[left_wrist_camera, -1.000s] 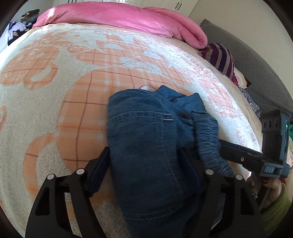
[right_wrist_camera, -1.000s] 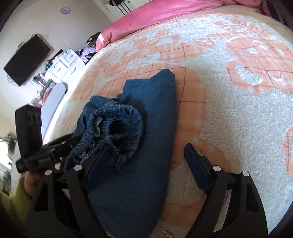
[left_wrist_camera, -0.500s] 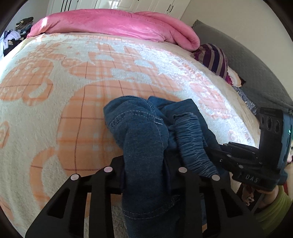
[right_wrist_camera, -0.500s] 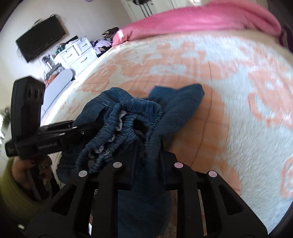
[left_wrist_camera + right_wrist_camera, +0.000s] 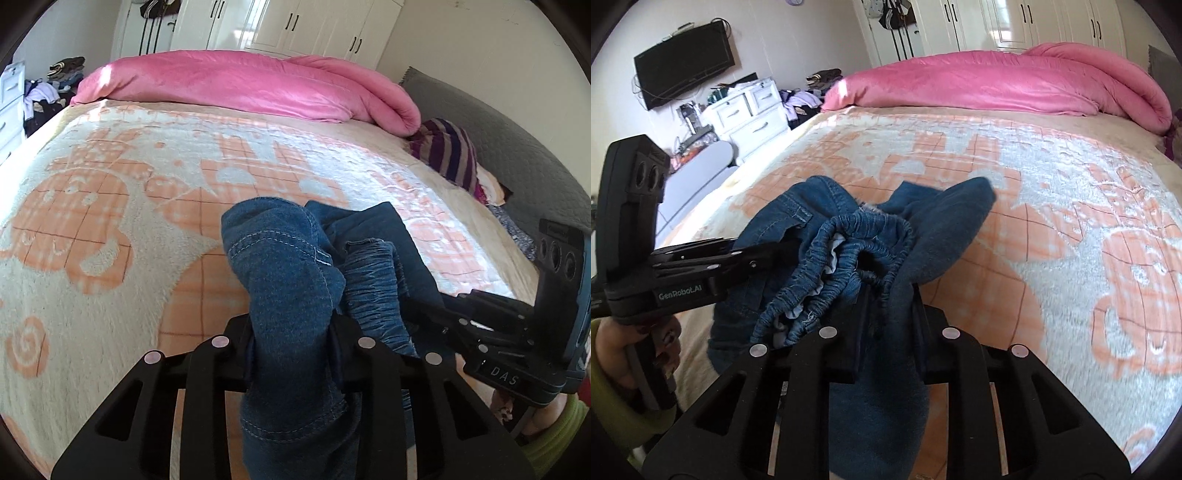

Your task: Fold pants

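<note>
Blue denim pants with an elastic waistband hang bunched above the orange and cream blanket. My left gripper is shut on a thick fold of the pants near a stitched seam. In the right wrist view my right gripper is shut on the pants at the gathered waistband. Each gripper shows in the other's view, the right gripper at the right edge and the left gripper at the left, held by a hand. The pants' lower part is hidden behind the jaws.
A rolled pink duvet lies along the far side of the bed. A striped pillow and grey headboard are at the right. White drawers, a wall television and wardrobes stand beyond the bed.
Both grippers closed from open onto the pants and lifted them off the blanket. The flat folded pants are now bunched and hanging, and both views tilted up toward the room.
</note>
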Demonstrator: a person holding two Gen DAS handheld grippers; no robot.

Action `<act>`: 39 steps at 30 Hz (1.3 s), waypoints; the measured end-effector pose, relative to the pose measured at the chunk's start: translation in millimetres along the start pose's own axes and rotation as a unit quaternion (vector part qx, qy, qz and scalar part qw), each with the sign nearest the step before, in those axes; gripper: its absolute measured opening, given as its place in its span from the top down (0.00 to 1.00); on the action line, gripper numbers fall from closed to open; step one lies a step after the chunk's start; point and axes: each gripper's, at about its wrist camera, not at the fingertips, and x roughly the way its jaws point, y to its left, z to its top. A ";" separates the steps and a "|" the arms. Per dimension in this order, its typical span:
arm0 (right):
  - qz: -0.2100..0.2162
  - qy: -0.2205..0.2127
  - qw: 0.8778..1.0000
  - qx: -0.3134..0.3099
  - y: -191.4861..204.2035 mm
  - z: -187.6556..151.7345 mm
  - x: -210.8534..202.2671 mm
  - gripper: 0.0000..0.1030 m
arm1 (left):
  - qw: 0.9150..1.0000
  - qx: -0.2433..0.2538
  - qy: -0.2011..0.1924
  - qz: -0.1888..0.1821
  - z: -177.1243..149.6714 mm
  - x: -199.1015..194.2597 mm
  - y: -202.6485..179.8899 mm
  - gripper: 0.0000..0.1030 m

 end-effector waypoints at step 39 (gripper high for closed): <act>-0.119 -0.078 0.990 0.012 6.5 -12.9 -87.4 0.09 | 0.998 -0.030 -0.046 0.038 -14.9 -70.5 2.7 0.04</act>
